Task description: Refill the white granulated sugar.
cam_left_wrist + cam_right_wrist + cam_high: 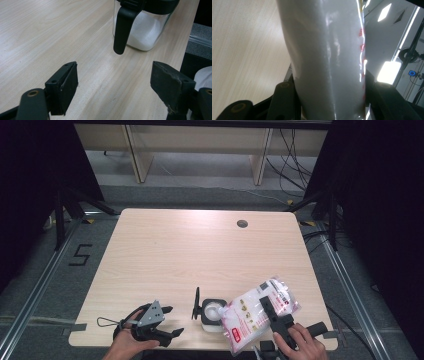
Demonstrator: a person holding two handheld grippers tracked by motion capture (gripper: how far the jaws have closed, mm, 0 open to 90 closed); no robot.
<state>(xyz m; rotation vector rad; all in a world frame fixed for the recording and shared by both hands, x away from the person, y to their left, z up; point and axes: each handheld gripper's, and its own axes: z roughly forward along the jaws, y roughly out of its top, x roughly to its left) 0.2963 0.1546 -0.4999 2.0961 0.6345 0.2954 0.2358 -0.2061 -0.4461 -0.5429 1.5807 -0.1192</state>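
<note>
We see the right gripper [268, 312] at the near right edge of the table [200, 250], clenched on a clear plastic bag of white granules [257, 312] that tilts down-left toward the open glass jar [212, 315]. The bag's lower corner covers part of the jar's mouth, so we cannot tell whether anything pours. In the right gripper view the bag [329, 62] hides both pads. The jar's black lid [196, 304] stands flipped up on the left. The left gripper [170, 322] rests near left, jaws released and wide apart, grasping nothing; its view cuts off the jar [142, 27] at the top, white contents inside.
</note>
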